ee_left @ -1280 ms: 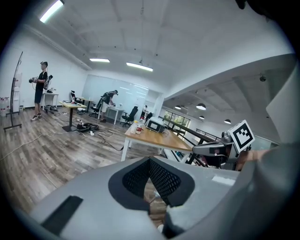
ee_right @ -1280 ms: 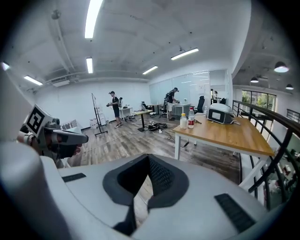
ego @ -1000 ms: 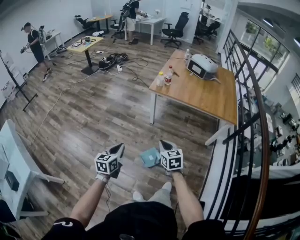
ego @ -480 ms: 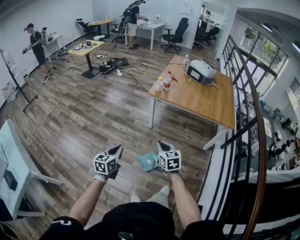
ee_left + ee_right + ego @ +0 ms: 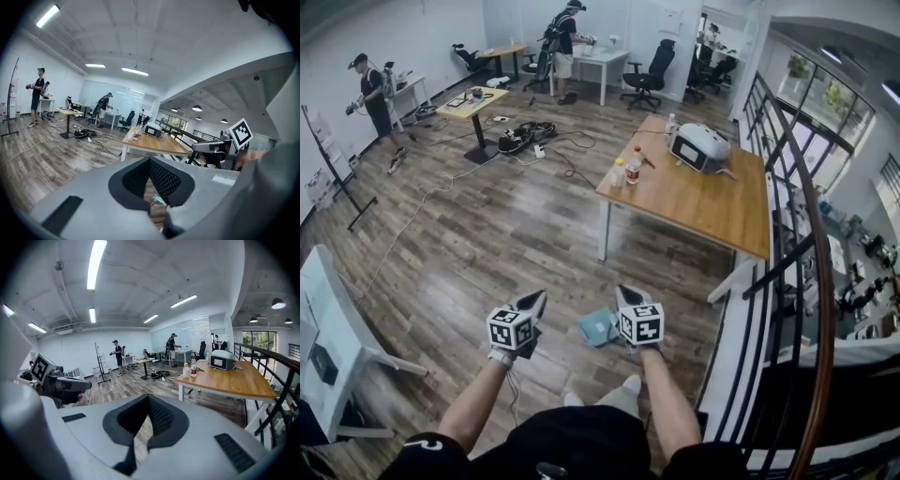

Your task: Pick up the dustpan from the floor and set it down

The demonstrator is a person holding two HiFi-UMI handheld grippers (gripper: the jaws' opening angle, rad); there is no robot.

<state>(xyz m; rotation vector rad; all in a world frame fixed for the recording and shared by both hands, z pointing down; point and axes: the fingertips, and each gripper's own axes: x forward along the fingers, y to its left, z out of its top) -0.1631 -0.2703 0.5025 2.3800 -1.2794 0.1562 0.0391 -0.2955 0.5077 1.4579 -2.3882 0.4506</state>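
A teal dustpan [image 5: 598, 325] lies flat on the wood floor just in front of the person's feet. It sits between my two grippers in the head view. My left gripper [image 5: 536, 298] hovers to its left, jaws shut and empty. My right gripper [image 5: 628, 292] hovers at its right edge, jaws also shut with nothing between them. Neither gripper touches the dustpan. In the left gripper view, a sliver of the dustpan [image 5: 157, 200] shows through the gap under the closed left gripper [image 5: 150, 161]. The right gripper view shows only floor below the closed right gripper [image 5: 149, 399].
A wooden table [image 5: 694, 202] with bottles [image 5: 635, 161] and a white device [image 5: 701, 147] stands ahead on the right. A dark railing [image 5: 787, 253] runs along the right side. A white table [image 5: 328, 319] is at the left, cables [image 5: 525, 131] lie farther off, and people stand at the back.
The head view has shifted slightly. Both grippers and the dustpan keep their places.
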